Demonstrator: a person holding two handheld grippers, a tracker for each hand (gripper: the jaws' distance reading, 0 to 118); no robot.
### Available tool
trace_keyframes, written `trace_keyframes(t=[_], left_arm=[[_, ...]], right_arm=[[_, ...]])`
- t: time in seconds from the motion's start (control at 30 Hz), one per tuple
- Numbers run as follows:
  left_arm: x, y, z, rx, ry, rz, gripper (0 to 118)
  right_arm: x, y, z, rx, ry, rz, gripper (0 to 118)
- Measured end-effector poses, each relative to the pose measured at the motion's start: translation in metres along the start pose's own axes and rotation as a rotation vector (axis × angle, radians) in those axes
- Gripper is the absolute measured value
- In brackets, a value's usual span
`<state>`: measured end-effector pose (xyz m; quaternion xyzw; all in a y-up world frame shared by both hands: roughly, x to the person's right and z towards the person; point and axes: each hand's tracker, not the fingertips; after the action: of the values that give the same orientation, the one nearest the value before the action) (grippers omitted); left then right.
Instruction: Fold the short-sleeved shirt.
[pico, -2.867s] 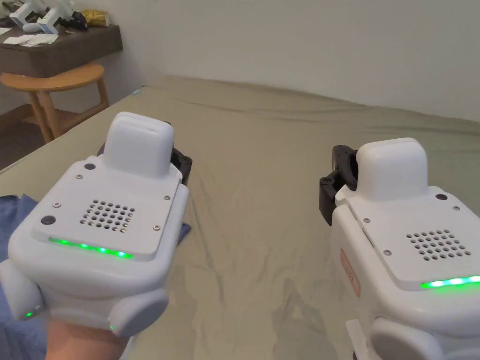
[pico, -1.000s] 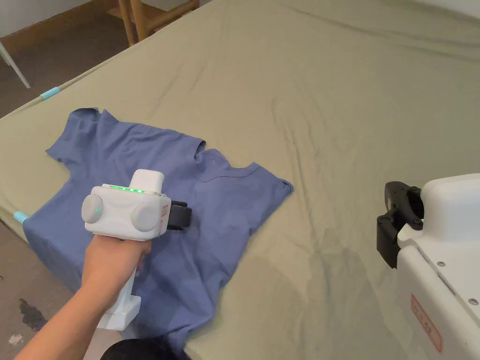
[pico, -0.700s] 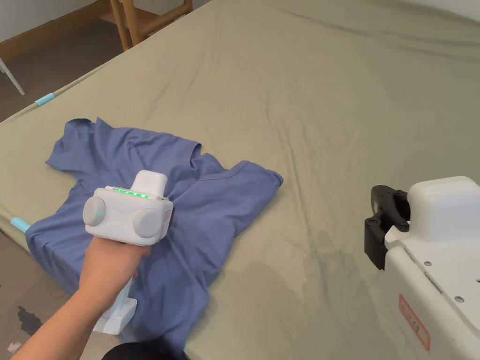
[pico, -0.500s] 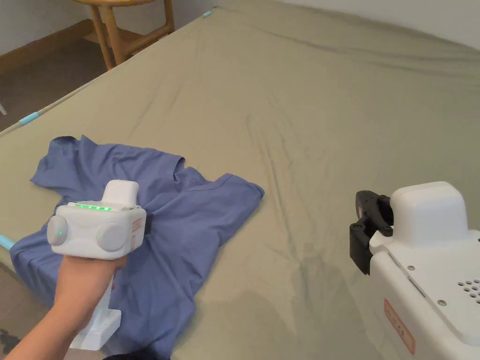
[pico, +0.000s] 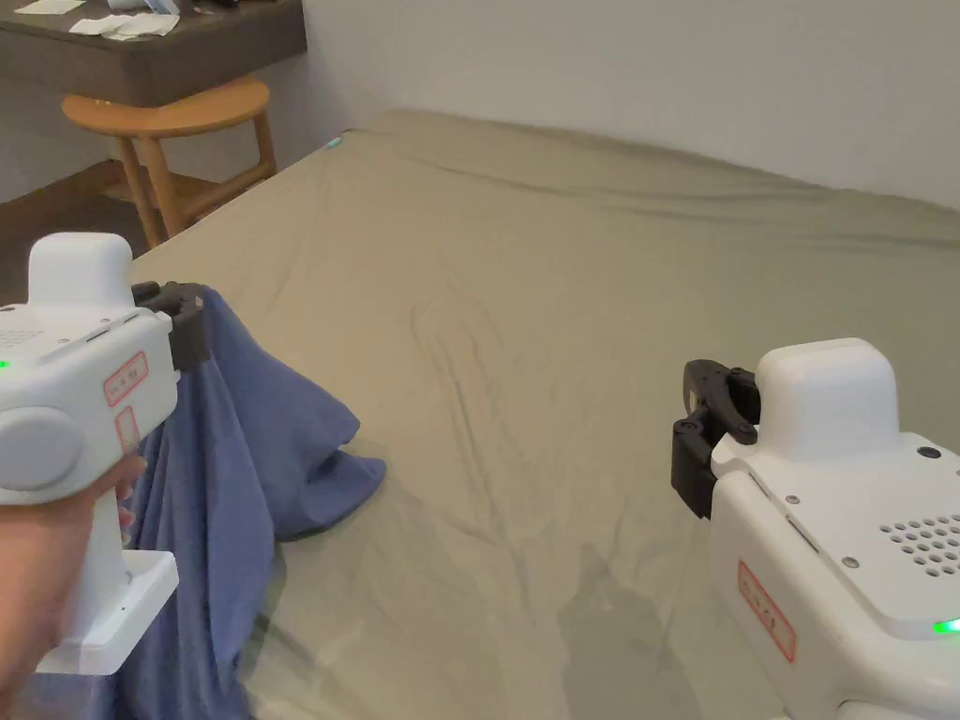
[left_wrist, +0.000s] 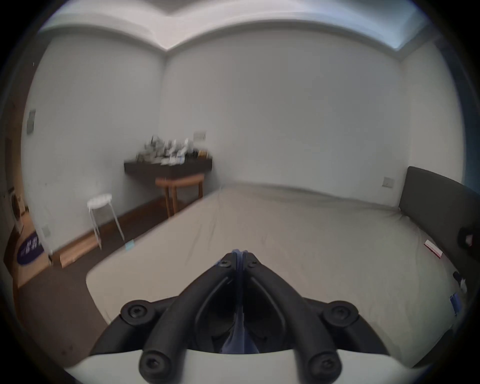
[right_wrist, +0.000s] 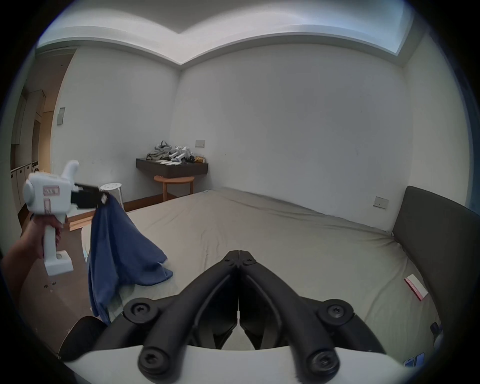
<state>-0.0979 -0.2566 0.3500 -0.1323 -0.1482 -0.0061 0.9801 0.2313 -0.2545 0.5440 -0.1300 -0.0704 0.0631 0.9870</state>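
A wooden stool (pico: 169, 112) stands under a dark shelf (pico: 159, 56) beside the bed (pico: 581, 309).

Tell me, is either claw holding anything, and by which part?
The left claw pinches the blue cotton short-sleeved shirt; which part, cannot tell. The right claw is shut, empty.

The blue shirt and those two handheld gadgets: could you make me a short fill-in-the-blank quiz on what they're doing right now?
1. The left gripper has its jaws shut on the ____ shirt.
2. The shirt hangs from the jaws, and its lower end rests on the ____.
3. The right gripper has its jaws shut and holds ____.
4. Past the bed's far corner stands a wooden ____.

Missing words: blue; bed; nothing; stool
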Motion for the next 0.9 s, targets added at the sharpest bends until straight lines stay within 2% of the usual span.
trace_keyframes(t=[0.27, 0.5, 0.73, 0.9], left_arm=[[0.068, 0.102, 0.063, 0.303, -0.032, -0.238, 0], [0.134, 0.163, 0.077, 0.447, -0.155, -0.324, 0], [0.217, 0.187, 0.060, 0.498, -0.308, -0.385, 0], [0.287, 0.167, 0.021, 0.449, -0.394, -0.461, 0]], right_arm=[[0.029, 0.009, 0.049, 0.094, -0.072, -0.041, 2], [0.068, 0.011, 0.089, 0.152, -0.187, -0.093, 2], [0.110, 0.002, 0.124, 0.157, -0.329, -0.093, 2], [0.137, -0.013, 0.139, 0.129, -0.402, -0.104, 2]])
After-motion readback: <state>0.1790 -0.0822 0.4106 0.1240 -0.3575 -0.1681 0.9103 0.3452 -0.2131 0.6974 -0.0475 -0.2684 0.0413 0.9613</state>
